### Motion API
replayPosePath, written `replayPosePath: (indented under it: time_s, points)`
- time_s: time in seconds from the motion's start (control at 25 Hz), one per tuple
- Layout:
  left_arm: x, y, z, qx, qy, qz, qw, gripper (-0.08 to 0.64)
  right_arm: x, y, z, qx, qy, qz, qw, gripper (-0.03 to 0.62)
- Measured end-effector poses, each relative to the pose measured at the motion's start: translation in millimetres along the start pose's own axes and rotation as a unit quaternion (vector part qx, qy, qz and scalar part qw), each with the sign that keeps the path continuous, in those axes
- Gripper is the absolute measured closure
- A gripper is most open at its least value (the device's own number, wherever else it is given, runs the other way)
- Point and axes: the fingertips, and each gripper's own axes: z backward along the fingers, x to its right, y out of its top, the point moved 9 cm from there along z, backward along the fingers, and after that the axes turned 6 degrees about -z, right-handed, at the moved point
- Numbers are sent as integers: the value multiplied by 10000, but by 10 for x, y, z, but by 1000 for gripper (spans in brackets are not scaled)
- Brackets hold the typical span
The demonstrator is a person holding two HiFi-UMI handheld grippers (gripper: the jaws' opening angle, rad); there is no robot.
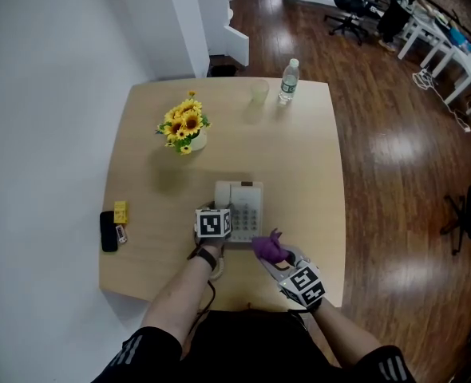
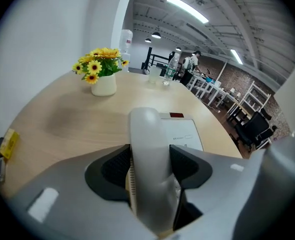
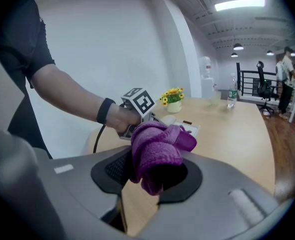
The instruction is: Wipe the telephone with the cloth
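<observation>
A white desk telephone lies on the wooden table near its front edge. My left gripper is shut on the telephone's handset, which runs upright between the jaws in the left gripper view. The phone's base shows beyond it. My right gripper is shut on a bunched purple cloth, which sits at the phone's near right corner in the head view, cloth touching or just off the base.
A white pot of sunflowers stands behind the phone. A water bottle and a clear cup are at the far edge. A black device and small yellow item lie at the left edge.
</observation>
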Motion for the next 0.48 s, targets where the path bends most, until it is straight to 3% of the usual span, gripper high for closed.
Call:
replayPosePath:
  time_s: [0.12,0.28,0.48]
  points:
    - [-65,-12,79,135,-325,305,9989,342,-7,26,10,57,3,-78,10000,448]
    - [-101,32,337,510,-770,217,9955,344,-15,159,51,259,-13,-86,9996,448]
    - [-39,96,944,1304,-1689,286,9766,344,-76,611,170,734,-33,284,9969,448]
